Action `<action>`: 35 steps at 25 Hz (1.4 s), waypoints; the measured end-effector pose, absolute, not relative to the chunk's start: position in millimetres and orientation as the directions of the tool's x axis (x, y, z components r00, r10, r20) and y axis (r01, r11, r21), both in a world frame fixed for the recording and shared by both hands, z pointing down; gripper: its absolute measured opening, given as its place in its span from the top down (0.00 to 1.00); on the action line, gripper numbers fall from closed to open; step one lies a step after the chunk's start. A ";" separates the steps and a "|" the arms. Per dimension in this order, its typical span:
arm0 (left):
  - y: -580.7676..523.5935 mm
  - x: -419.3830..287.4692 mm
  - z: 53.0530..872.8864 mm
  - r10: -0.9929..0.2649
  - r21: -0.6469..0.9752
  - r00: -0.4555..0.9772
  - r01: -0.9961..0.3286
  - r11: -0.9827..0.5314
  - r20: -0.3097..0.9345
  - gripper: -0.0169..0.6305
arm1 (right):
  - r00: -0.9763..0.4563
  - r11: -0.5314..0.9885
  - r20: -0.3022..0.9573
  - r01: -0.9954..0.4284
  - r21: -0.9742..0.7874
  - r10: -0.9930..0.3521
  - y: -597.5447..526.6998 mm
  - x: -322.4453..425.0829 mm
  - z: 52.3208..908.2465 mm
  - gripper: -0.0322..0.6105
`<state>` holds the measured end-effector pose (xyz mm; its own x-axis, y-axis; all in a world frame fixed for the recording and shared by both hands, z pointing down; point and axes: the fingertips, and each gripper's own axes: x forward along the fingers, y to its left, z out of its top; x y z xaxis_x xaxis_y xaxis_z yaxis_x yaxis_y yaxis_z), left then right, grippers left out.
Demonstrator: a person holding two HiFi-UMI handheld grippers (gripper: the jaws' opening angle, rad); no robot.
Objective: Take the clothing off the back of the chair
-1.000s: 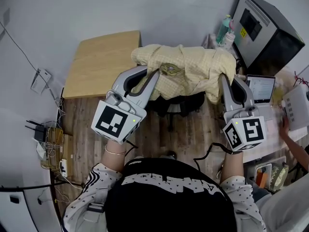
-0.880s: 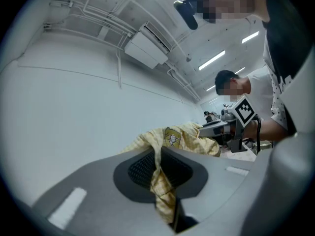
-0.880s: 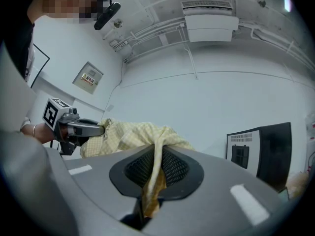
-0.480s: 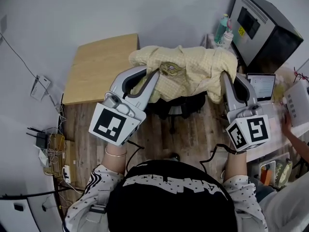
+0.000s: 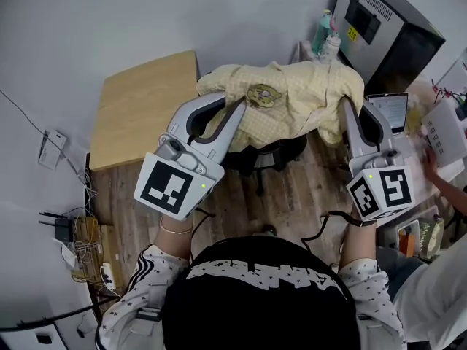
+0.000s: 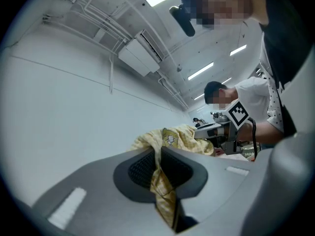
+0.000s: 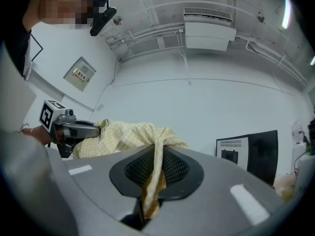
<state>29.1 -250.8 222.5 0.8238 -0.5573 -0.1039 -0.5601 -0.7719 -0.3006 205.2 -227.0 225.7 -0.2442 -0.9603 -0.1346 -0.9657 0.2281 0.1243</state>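
— What's around you?
— There's a grey wall ahead and a wood-plank floor below, with a wooden table at ten o'clock.
— And your left tongs?
— My left gripper is clamped on the near left edge of the yellow shirt, with cloth squeezed between the pads.
— Where's the shirt?
— It's at twelve o'clock, spread over the black chair and stretched between both tongs.
— And the right?
— My right gripper pinches the other edge at one o'clock. A laptop sits at two.
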 end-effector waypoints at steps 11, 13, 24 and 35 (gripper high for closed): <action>-234.3 24.7 204.1 -0.533 -0.312 0.830 -0.556 -0.771 -0.161 0.93 | -0.246 0.220 -0.176 -0.963 0.155 -0.953 -206.2 198.7 204.7 0.88; -231.1 23.7 201.3 -0.533 -0.315 0.829 -0.557 -0.768 -0.167 0.93 | -0.252 0.225 -0.182 -0.961 0.159 -0.950 -203.6 197.7 201.3 0.88; -193.3 17.2 189.1 -0.486 -0.352 0.851 -0.524 -0.775 -0.199 0.93 | -0.238 0.201 -0.236 -0.965 0.171 -0.942 -168.2 189.9 187.5 0.88; -158.7 -12.6 194.8 -0.442 -0.335 0.868 -0.496 -0.801 -0.227 0.93 | -0.211 0.170 -0.240 -0.969 0.182 -0.948 -127.5 158.8 187.4 0.88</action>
<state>-12.6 -158.7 194.8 0.8678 -0.4419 -0.2272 -0.4958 -0.8013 -0.3348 158.8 -127.5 187.4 -0.2110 -0.9475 -0.2400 -0.9686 0.1697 0.1817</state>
